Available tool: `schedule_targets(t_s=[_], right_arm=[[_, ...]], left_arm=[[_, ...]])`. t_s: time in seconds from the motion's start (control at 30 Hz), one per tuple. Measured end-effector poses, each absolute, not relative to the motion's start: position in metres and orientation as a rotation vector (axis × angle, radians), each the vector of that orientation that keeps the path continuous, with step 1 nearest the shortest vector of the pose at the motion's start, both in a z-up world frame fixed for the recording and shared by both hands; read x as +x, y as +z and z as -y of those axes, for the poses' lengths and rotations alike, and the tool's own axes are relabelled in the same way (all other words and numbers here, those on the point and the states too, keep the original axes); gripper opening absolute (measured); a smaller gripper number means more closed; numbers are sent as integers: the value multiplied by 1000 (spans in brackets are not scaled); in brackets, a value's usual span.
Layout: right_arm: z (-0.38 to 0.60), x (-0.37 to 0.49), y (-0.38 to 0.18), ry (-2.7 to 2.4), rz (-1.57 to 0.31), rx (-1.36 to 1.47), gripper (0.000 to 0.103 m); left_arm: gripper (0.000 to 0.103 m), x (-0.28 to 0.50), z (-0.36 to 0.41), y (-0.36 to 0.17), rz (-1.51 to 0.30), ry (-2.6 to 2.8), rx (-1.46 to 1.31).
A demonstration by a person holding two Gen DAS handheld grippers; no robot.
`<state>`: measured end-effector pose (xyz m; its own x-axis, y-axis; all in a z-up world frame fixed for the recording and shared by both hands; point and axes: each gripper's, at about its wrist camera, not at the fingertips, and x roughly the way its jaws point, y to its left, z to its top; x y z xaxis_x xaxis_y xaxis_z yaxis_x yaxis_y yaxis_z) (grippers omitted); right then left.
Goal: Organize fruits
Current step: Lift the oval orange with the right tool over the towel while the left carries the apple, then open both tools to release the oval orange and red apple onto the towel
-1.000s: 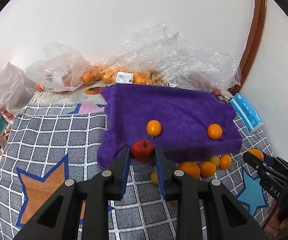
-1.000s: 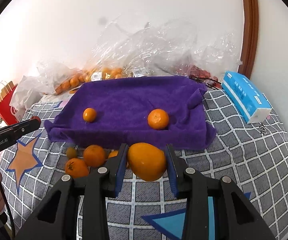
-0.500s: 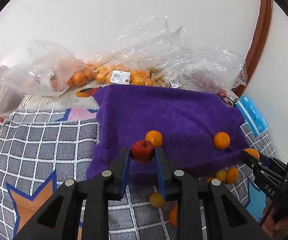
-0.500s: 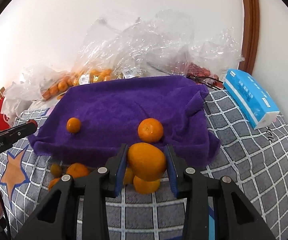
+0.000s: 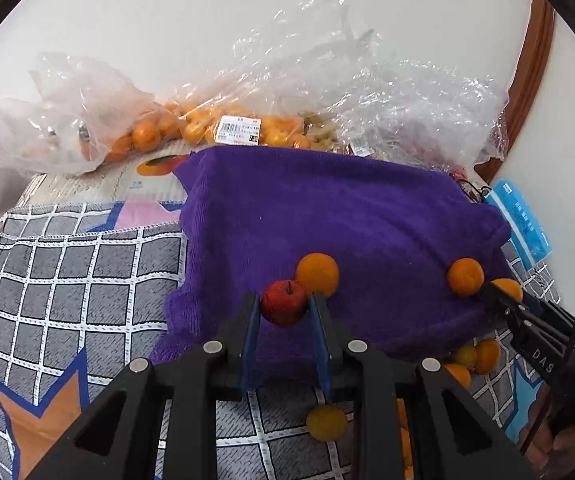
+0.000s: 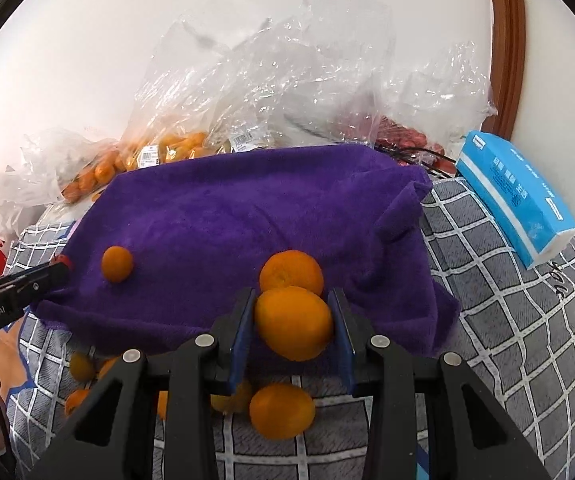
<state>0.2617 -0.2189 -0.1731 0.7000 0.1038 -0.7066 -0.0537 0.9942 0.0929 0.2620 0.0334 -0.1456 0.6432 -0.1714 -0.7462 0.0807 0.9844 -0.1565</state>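
My left gripper [image 5: 283, 303] is shut on a small red apple [image 5: 284, 302] and holds it over the near edge of the purple towel [image 5: 327, 216], just in front of a small orange [image 5: 318, 274]. My right gripper [image 6: 292, 320] is shut on a large orange [image 6: 293, 322] over the towel's [image 6: 247, 208] near edge, right in front of another orange [image 6: 291, 270]. A smaller orange [image 6: 117, 263] lies on the towel's left part. Several loose oranges [image 6: 281, 410] lie on the checked cloth below the towel.
Clear plastic bags with oranges [image 5: 147, 136] and other fruit are piled along the wall behind the towel. A blue tissue pack [image 6: 515, 196] lies at the right. A grey checked cloth [image 5: 67, 280] covers the surface. A brown wooden frame [image 6: 507, 40] stands at the right.
Both grippers have moved forward with their fruit, from over the checked cloth to over the towel's near edge, each close to an orange lying there.
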Motion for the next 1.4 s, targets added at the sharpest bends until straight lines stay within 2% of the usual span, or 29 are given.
schedule_targets(t_s=[0.7, 0.8, 1.0, 1.23, 1.4], right_arm=[[215, 273, -183, 94, -807, 40, 35], [215, 269, -179, 93, -803, 47, 39], [218, 252, -173, 91, -774, 60, 54], [231, 235, -176, 64, -791, 104, 54], [239, 225, -173, 71, -803, 115, 54]], left_arm=[[24, 269, -29, -164, -885, -160, -121], [24, 268, -27, -164, -881, -157, -106], [31, 264, -27, -158, -873, -176, -124], [44, 256, -24, -147, -867, -181, -133], [46, 243, -23, -133, -872, -187, -126]])
